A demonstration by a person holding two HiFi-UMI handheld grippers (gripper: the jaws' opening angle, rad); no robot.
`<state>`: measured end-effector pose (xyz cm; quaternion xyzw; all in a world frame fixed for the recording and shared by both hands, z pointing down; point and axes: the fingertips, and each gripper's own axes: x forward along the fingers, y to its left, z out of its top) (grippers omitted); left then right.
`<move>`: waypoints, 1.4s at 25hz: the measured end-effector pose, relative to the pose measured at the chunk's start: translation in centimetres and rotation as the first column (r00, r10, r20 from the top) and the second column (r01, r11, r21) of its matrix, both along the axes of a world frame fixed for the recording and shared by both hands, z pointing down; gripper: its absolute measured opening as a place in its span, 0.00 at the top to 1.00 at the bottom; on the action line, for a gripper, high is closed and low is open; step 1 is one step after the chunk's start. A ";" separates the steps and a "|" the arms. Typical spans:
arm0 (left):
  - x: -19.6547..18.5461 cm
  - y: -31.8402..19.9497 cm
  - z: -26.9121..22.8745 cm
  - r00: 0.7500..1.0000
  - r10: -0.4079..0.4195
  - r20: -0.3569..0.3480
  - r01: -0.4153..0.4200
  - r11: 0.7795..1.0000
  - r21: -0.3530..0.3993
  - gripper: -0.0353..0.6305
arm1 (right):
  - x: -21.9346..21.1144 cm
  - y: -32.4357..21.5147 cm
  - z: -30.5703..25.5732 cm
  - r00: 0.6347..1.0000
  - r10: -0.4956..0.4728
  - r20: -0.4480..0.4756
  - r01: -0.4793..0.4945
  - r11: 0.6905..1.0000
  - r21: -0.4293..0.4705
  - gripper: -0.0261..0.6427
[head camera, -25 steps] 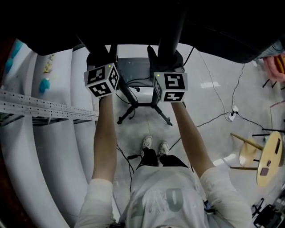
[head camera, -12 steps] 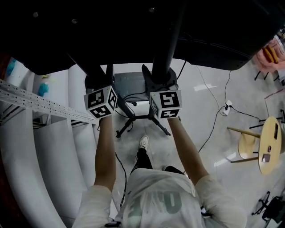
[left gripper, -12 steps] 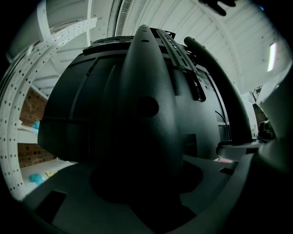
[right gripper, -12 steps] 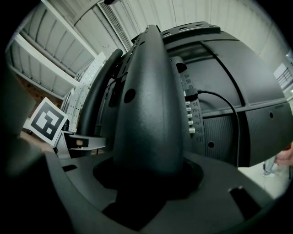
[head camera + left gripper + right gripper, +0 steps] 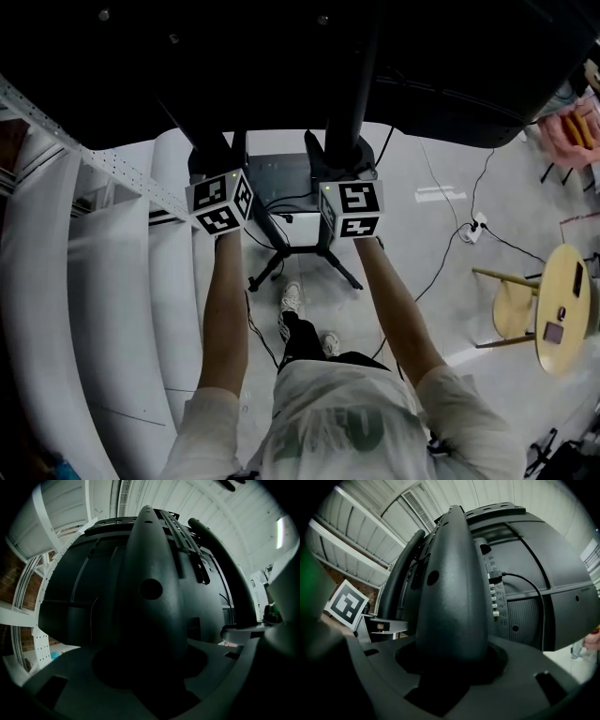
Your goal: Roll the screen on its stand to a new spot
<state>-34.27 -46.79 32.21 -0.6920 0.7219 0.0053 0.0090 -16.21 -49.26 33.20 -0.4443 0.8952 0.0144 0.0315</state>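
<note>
**Both bars gripped, screen yet to be parked**

My left tongs [image 5: 212, 169] are clamped on the left upright bar [image 5: 150, 597] at the screen's back. My right tongs [image 5: 343, 164] are clamped on the right upright bar [image 5: 452, 588]. The screen [image 5: 281, 66] stands just ahead on its stand [image 5: 302, 246], legs on the floor [image 5: 469, 300]. I judge the roll under way, with parking left to do. A white curved wall [image 5: 94, 309] crowds the left. Loose cables [image 5: 450, 255] cross the floor to the right, with a round tabletop [image 5: 561, 314] beyond.

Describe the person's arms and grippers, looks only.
The left gripper and right gripper are black, each carrying a white cube with black square markers and a small green light. The forearms are bare; white sleeves end near the elbows.
</note>
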 end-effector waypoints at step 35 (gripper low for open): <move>13.9 23.2 0.8 0.996 -0.094 0.001 0.094 0.995 -0.020 0.63 | 13.3 21.0 0.7 0.994 -0.109 -0.002 0.109 0.994 0.001 0.64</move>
